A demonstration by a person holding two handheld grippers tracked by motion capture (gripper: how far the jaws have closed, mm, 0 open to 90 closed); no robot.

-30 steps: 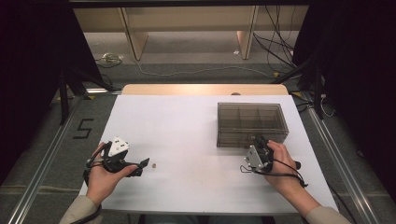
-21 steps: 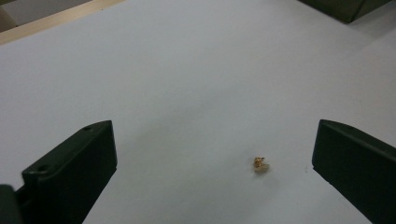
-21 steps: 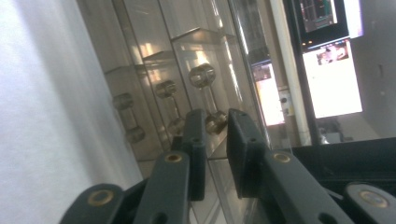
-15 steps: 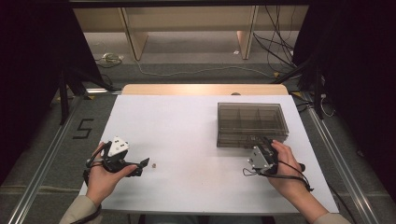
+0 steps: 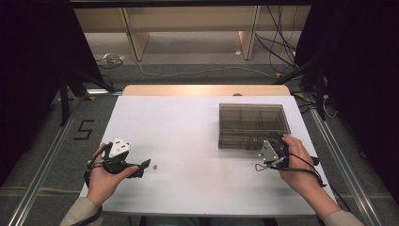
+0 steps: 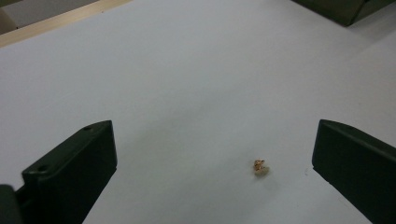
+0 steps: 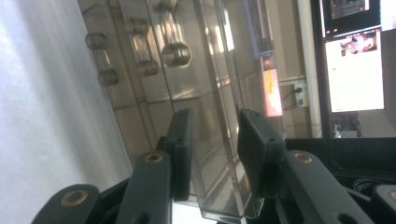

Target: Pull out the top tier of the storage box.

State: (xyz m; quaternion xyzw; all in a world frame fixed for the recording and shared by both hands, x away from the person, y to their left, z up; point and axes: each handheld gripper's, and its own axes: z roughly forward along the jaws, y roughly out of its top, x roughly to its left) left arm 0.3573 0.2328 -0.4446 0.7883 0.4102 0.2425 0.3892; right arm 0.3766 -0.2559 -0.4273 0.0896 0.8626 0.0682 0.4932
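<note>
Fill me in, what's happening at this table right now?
A person works at a white table with a gripper in each hand. The right gripper is at the near edge of a smoky clear compartment box; its jaws straddle the box's lid edge and have just been opening, with gaps at both pads. The left gripper rests open, a small tan crumb-like piece lying between its jaws.

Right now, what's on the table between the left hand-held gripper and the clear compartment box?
One tiny crumb-like piece near the left hand-held gripper; otherwise bare white table up to the compartment box, per the high view.
</note>
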